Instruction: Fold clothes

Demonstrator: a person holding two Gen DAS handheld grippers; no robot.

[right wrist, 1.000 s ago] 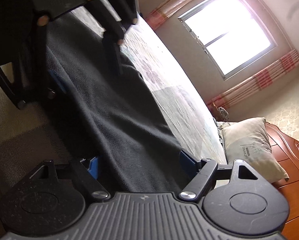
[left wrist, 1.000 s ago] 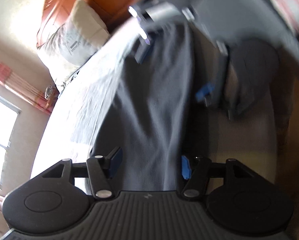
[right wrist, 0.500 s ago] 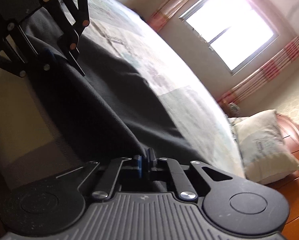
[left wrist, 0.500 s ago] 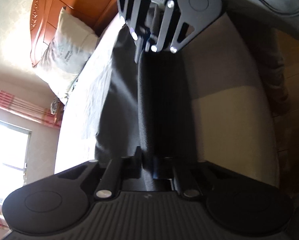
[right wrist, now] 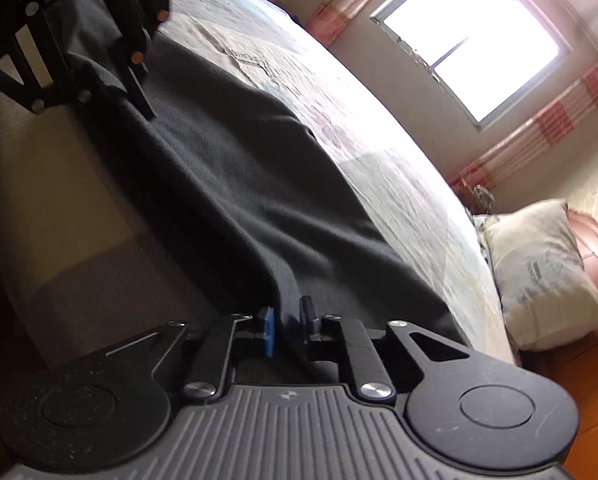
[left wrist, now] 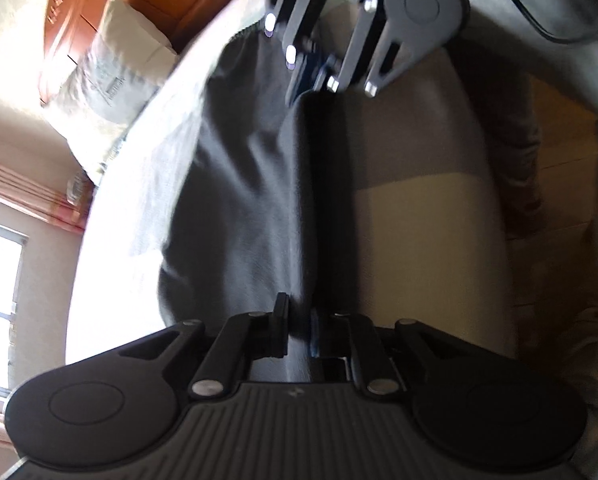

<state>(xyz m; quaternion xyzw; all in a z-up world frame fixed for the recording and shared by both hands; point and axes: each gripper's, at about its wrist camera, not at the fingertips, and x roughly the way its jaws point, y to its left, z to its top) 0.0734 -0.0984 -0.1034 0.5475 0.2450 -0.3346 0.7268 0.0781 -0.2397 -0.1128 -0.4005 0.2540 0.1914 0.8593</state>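
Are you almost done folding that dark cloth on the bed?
Not yet. Done so far: the dark garment lies spread along the edge of the bed. In hand: the left gripper and right gripper each have its near edge between their fingers, though the jaws are opening a little. Left: no fold shows yet, so the edge must be carried over and smoothed.

Dark charcoal, soft-knit cloth garment (left wrist: 255, 184) stretched along the near edge of the bed.

Spread flat over the pale patterned bedspread (right wrist: 379, 152), near hem lifted into a taut ridge between its two ends. Pinched into a narrow fold at each end. Far side lying smooth, a few soft creases running lengthwise. Ribbed band showing at one end (left wrist: 243, 34).
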